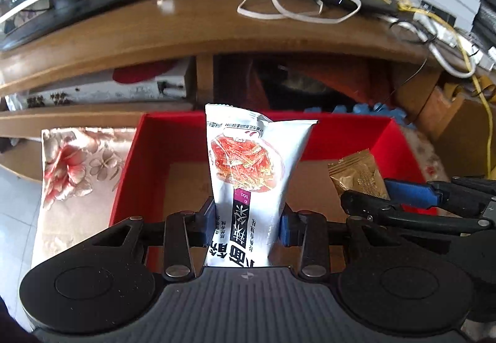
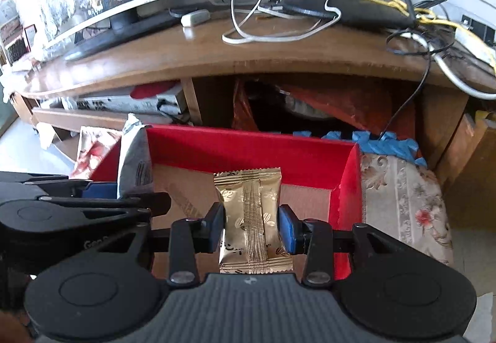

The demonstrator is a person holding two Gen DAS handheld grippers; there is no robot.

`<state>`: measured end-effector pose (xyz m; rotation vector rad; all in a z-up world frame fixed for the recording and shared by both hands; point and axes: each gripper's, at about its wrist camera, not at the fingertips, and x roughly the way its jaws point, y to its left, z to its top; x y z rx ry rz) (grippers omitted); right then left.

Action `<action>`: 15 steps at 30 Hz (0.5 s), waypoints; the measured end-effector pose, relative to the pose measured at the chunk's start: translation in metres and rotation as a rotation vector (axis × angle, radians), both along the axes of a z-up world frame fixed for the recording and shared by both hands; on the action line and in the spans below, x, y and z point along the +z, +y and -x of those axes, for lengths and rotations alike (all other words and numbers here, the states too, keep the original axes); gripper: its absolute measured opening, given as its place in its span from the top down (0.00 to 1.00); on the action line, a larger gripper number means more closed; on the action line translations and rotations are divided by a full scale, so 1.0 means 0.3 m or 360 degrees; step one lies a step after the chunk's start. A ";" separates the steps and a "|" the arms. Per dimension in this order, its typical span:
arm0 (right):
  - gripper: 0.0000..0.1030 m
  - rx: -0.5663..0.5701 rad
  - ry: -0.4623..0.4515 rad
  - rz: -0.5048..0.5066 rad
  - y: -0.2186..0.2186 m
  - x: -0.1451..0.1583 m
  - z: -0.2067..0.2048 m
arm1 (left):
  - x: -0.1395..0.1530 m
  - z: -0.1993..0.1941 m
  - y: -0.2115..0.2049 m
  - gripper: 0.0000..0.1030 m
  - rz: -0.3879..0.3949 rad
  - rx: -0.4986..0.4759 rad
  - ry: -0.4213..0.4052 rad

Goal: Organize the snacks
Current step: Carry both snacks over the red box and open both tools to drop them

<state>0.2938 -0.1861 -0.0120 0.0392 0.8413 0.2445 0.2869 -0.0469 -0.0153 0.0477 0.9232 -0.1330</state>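
In my left gripper [image 1: 247, 223] the fingers [image 1: 209, 223] pinch the lower half of a white foil snack pouch printed with red shreds [image 1: 248, 169]. It looks light, crinkly and slick, so I judge a mid-body hold safest. My right gripper [image 2: 253, 230] is clamped across the middle of a small gold foil packet [image 2: 252, 219], soft and easily crushed. Both snacks hang over the open red cardboard box with a brown floor [image 2: 248, 147], which sits on a floral cloth [image 2: 403, 188] before a wooden TV stand [image 1: 186, 30].
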 end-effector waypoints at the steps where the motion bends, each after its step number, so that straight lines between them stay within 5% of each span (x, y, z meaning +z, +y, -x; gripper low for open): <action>1: 0.63 0.0006 0.0014 0.0008 0.005 -0.014 -0.010 | -0.011 -0.006 0.004 0.56 -0.0004 0.0007 0.0015; 8: 0.63 0.0031 0.0066 0.0050 0.023 -0.077 -0.031 | -0.050 -0.015 0.007 0.52 -0.0059 0.0022 0.0066; 15: 0.62 0.0030 0.0046 0.0093 0.026 -0.081 -0.037 | -0.040 -0.012 0.012 0.38 -0.0086 0.0055 0.0042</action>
